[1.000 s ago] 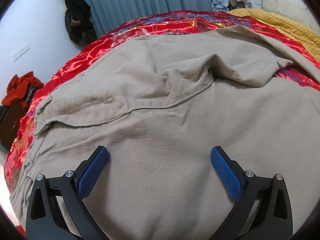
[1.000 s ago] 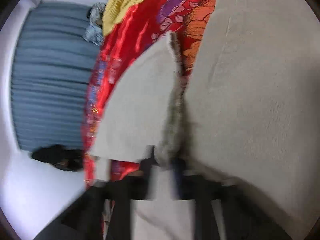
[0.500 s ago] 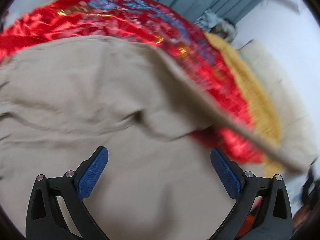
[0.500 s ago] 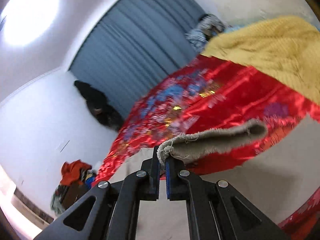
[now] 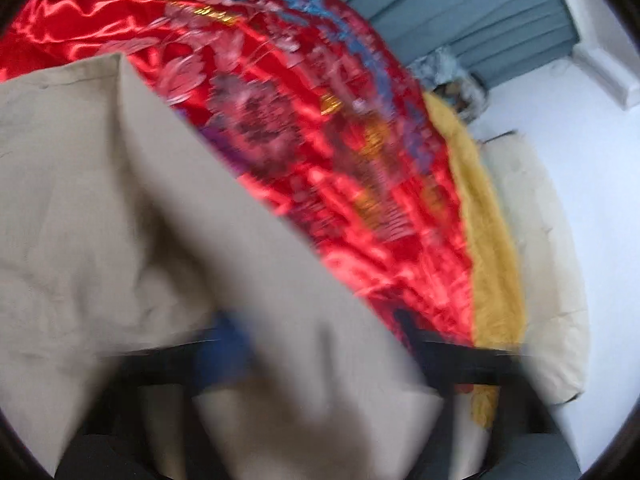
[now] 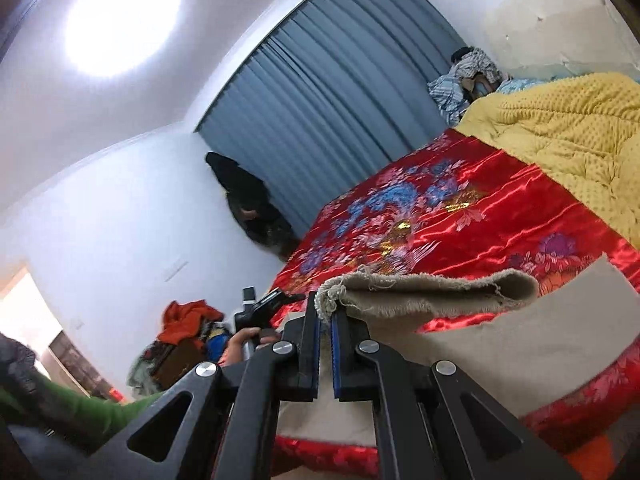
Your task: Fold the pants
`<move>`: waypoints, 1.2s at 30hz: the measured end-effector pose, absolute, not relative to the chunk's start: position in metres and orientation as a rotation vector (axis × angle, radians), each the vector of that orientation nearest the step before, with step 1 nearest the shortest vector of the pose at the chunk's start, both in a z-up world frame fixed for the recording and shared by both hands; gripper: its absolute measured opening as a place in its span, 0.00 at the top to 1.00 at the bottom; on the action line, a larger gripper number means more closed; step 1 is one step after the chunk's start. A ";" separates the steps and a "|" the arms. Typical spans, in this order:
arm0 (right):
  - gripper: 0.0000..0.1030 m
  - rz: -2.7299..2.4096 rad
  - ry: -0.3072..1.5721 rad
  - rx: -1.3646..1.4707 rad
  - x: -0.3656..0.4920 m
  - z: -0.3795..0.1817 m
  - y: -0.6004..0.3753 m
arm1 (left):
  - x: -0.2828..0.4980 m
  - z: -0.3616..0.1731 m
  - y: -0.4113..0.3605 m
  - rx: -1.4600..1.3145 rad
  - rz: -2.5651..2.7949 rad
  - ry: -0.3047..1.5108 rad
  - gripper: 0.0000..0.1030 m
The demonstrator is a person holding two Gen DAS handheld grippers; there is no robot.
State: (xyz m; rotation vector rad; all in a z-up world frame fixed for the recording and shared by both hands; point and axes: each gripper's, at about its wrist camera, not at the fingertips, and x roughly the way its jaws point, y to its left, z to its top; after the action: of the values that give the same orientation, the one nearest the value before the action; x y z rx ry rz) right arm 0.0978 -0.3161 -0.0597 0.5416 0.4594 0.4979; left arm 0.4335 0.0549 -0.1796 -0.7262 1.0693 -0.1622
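Note:
Beige pants (image 5: 100,208) lie on a red satin bedcover (image 5: 304,128). In the right wrist view my right gripper (image 6: 325,316) is shut on the frayed hem of a pant leg (image 6: 424,292) and holds it up above the red bedcover (image 6: 460,216); the leg hangs back down to the bed (image 6: 540,344). In the left wrist view the picture is blurred. A raised pant leg (image 5: 304,340) crosses in front of my left gripper (image 5: 320,356). One blue pad (image 5: 224,344) shows to the left of that leg; the other finger is mostly hidden.
A yellow blanket (image 6: 568,136) and a cream pillow (image 5: 548,280) lie on the bed's far side. Blue curtains (image 6: 332,112) hang behind. A pile of clothes (image 6: 188,320) sits by the wall. The person's left hand and its gripper (image 6: 256,320) show beyond my right fingers.
The left view has swung further right and blurred, and the lifted pant leg now passes over the left fingers. The right gripper keeps its hold on the hem, raised slightly.

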 end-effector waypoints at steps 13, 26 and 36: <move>0.96 0.353 0.573 0.326 0.251 -0.045 -0.364 | 0.375 -0.037 0.045 -0.595 -0.159 0.748 0.98; 0.96 0.056 1.142 0.281 0.193 -0.244 -0.434 | 0.219 -0.209 -0.033 -0.256 -0.116 1.153 0.98; 0.97 -0.056 1.024 0.022 0.211 -0.201 -0.423 | 0.226 -0.176 -0.081 -0.146 -0.222 1.043 0.97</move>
State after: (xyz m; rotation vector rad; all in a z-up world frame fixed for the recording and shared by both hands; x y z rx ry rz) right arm 0.2111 -0.4231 -0.2007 0.0221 1.0245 -0.0558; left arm 0.2260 -0.0808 -0.1759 -0.1461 1.0426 -0.2217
